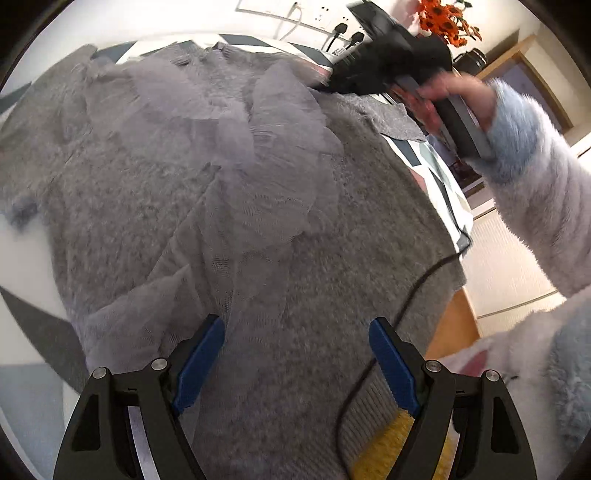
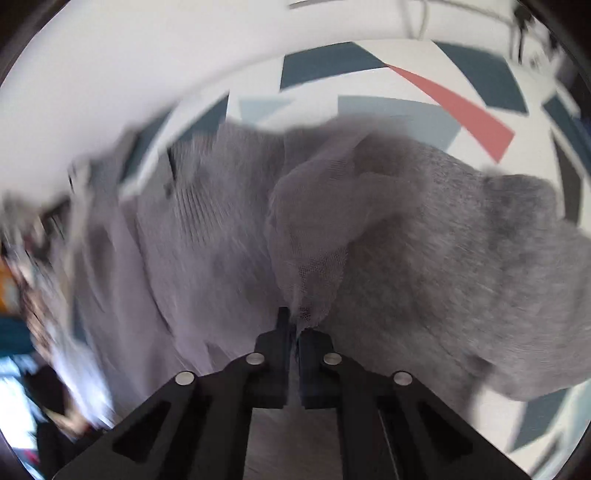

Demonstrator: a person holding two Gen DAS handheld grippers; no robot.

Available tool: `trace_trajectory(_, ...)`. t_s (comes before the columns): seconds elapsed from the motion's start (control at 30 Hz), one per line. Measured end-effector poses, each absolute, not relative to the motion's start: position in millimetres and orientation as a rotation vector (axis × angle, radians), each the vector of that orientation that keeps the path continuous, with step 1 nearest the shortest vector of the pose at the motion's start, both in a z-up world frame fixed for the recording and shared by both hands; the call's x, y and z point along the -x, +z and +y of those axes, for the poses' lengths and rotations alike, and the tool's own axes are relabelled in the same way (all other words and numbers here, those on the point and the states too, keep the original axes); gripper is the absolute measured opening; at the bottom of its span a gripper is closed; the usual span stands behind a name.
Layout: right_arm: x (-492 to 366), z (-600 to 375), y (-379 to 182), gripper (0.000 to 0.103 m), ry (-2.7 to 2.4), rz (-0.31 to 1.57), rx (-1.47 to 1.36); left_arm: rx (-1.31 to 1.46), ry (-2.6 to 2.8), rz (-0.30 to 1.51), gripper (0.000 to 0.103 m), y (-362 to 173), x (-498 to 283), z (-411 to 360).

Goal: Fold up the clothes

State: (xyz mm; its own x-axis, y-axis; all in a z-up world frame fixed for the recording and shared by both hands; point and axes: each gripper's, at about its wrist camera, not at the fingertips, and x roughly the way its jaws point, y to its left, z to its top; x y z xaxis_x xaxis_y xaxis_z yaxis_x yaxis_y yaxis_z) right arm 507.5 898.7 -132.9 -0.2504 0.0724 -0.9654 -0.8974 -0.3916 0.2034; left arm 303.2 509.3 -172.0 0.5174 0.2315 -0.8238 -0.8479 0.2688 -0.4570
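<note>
Grey knit sweater with sheer tulle overlay lies spread on the patterned table. Left tool hovers over it, jaws wide, empty. Right tool is clamped on a tulle fold.

The sweater lies spread on the surface. A thin net cloth lies on top of the sweater. The left gripper hangs over the sweater's near part. A cord runs across the sweater's right side. The right gripper pinches the net cloth at the sweater's far right edge. Flowers stand behind.
</note>
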Motion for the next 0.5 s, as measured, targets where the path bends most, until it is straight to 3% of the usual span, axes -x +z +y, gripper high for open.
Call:
trace_trajectory(0.17,-551.2,892.2,-126.8,0.004,1.484,0.883,1.34,1.078,0.909,0.624,0.081,-157.8,-267.4,504.9)
trace_trajectory(0.27,-563.4,892.7,-106.6,0.008,1.516,0.957,1.184,1.116,0.956,0.547,0.081,-150.2,-247.3,509.7)
trace_trajectory(0.3,-558.4,890.9,-99.1,0.013,1.589,1.005,1.117,1.118,0.963,0.535,0.081,-148.2,-244.1,512.3)
trace_trajectory(0.33,-551.2,888.7,-92.4,0.032,1.666,1.048,1.056,1.12,0.97,0.524,0.081,-146.1,-241.4,515.1)
trace_trajectory(0.4,-525.4,881.6,-86.2,0.058,1.792,1.057,1.019,1.109,0.974,0.523,0.081,-141.5,-240.2,521.5)
trace_trajectory(0.5,-478.6,870.9,-90.3,0.058,1.957,1.03,1.079,1.082,0.981,0.521,0.081,-132.7,-238.0,530.3)
